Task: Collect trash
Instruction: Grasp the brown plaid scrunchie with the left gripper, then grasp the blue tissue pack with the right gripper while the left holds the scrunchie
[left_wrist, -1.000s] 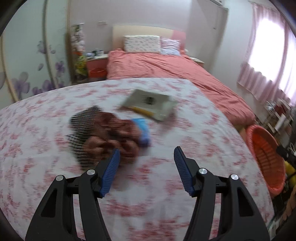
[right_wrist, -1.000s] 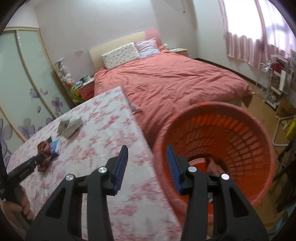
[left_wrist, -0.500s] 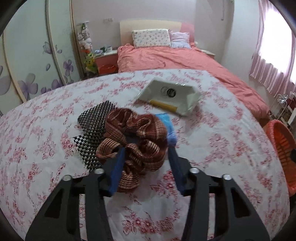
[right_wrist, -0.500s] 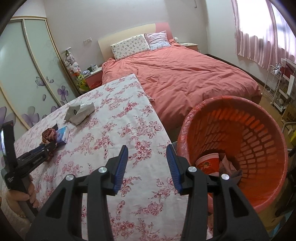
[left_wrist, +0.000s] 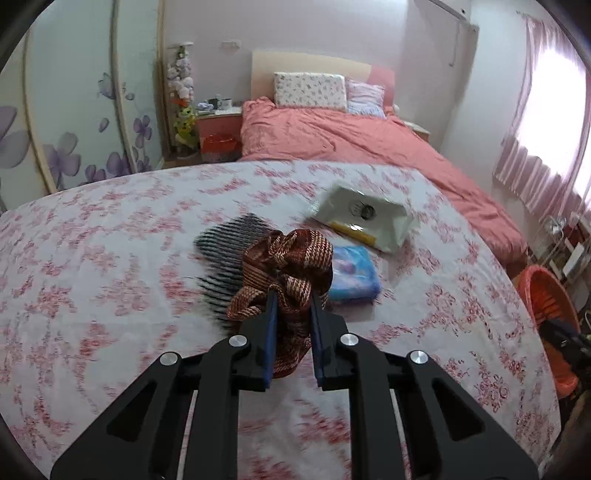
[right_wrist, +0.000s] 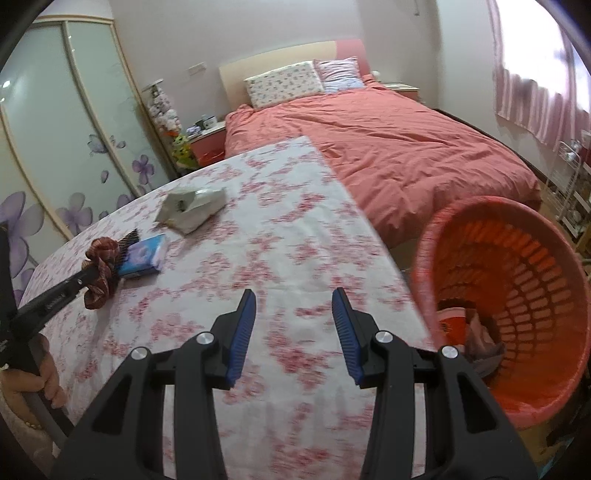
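My left gripper (left_wrist: 291, 299) is shut on a crumpled brown striped cloth (left_wrist: 291, 258) and holds it just above the floral table (left_wrist: 110, 277). The cloth also shows in the right wrist view (right_wrist: 101, 269), at the left gripper's tip. A black-and-white checked piece (left_wrist: 229, 243) lies behind it, a blue packet (left_wrist: 351, 275) to its right, and a white wrapper (left_wrist: 364, 218) farther back. My right gripper (right_wrist: 293, 314) is open and empty over the table's right part. An orange trash basket (right_wrist: 517, 280) stands beside the table on the right, with some trash inside.
A bed with a pink cover (right_wrist: 399, 147) lies beyond the table. A wardrobe with flower doors (right_wrist: 74, 129) is at the left. A small nightstand (left_wrist: 218, 125) stands by the bed. A wire rack (right_wrist: 572, 184) stands at the far right by the curtained window.
My left gripper has closed on the brown cloth and lifted it off the table. My right gripper has moved left, from over the basket to over the table, still open.
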